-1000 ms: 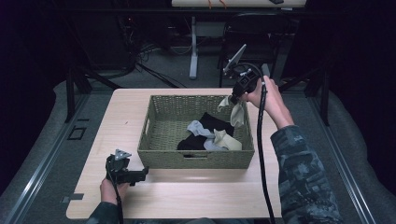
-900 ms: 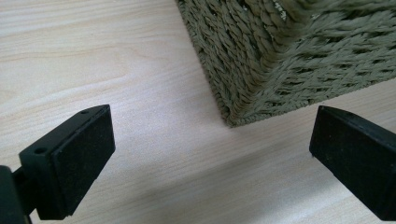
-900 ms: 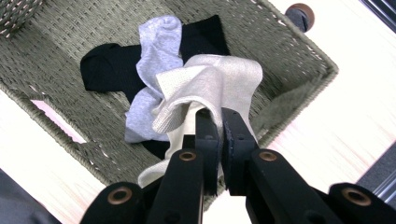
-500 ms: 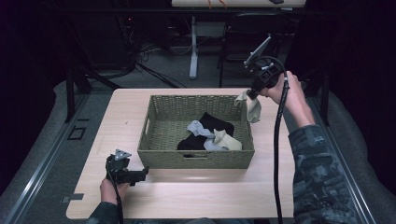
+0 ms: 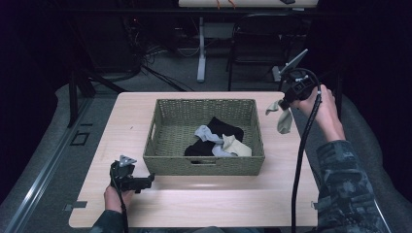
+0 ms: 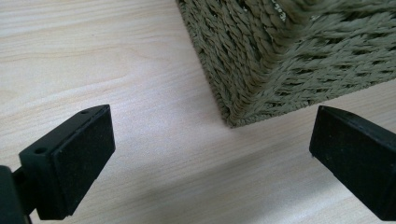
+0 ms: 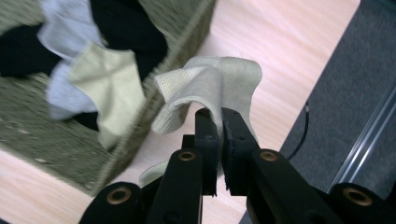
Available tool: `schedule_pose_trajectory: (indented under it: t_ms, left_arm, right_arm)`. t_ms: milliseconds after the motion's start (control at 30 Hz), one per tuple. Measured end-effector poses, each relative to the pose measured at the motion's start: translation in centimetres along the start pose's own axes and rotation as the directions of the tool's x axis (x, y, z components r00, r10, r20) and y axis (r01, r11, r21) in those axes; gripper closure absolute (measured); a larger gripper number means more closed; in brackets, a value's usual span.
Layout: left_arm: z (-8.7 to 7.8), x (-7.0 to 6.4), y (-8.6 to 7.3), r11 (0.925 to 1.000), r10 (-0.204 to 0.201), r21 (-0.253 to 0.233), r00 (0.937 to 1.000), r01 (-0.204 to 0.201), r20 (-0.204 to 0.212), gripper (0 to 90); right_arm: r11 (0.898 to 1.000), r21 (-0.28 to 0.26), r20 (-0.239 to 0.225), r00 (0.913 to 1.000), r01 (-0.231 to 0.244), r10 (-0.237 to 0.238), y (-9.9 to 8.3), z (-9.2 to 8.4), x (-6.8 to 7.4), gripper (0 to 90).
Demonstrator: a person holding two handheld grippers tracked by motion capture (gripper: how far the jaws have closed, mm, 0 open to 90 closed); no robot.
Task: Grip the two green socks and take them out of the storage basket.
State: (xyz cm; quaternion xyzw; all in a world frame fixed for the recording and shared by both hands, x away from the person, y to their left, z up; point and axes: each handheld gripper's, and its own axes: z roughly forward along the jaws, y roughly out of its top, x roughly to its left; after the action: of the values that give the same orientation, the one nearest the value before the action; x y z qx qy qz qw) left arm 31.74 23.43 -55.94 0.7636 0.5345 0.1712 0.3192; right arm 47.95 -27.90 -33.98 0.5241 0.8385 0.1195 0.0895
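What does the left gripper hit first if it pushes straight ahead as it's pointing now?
Likely the near corner of the wicker basket: it sits between the open jaws of the left gripper, with bare table before it. Depth is unclear.

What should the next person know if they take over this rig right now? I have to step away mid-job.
Right tool: shut on a beige sock, held in the air past the basket's right side, over the table's right edge.
Left tool: open, empty, low over the table at the basket's near-left corner.
Wicker basket: holds black, grey and beige socks.
Done: one sock out.
Left, probably: set it down and take out the others.
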Motion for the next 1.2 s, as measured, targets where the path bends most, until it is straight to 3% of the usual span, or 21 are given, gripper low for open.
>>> schedule_pose_trajectory:
  t_ms: [367,633,700,800,833,900,967,1000,1200]
  left_arm:
    - [-0.1,0.0,0.0,1.0000,-0.001,-0.003,1.0000,0.001,-0.006,0.1]
    - [-0.1,0.0,0.0,1.0000,0.000,-0.003,1.0000,0.000,-0.004,0.1]
    - [-0.1,0.0,0.0,1.0000,0.001,-0.002,1.0000,-0.001,-0.005,0.1]
    - [0.0,0.0,0.0,1.0000,0.000,-0.003,1.0000,0.000,-0.004,0.1]
    - [0.0,0.0,0.0,1.0000,0.000,0.000,1.0000,0.000,-0.005,0.1]
    - [0.0,0.0,0.0,1.0000,0.000,-0.002,1.0000,0.000,-0.005,0.1]
    - [0.0,0.0,0.0,1.0000,0.000,-0.001,1.0000,0.000,-0.006,0.1]
    - [0.0,0.0,0.0,1.0000,0.000,-0.001,1.0000,0.000,-0.006,0.1]
    - [0.0,-0.1,0.0,1.0000,-0.001,-0.003,1.0000,0.001,-0.004,0.0]
  right_arm:
    - [0.995,0.072,-0.015,0.9977,-0.065,0.066,-2.7,8.3,-1.6,85.3]
    - [0.988,0.114,-0.032,0.9938,-0.102,0.106,-4.2,14.2,-1.0,84.0]
    - [0.986,0.129,-0.033,0.9937,-0.102,0.107,-4.5,15.0,-1.0,82.8]
    - [0.984,0.144,-0.048,0.9929,-0.100,0.108,-4.8,15.5,-1.2,79.3]
    - [0.984,0.138,-0.057,0.9908,-0.114,0.123,-4.9,15.7,-1.3,73.6]
    - [0.984,0.135,-0.047,0.9912,-0.116,0.124,-4.9,15.5,-1.4,70.3]
    - [0.985,0.114,-0.053,0.9895,-0.128,0.135,-4.9,14.3,-1.8,58.4]
    - [0.985,0.114,-0.053,0.9895,-0.128,0.135,-4.9,14.3,-1.8,58.4]
    - [0.991,0.057,-0.078,0.9894,-0.118,0.122,-4.7,10.8,-1.9,37.2]
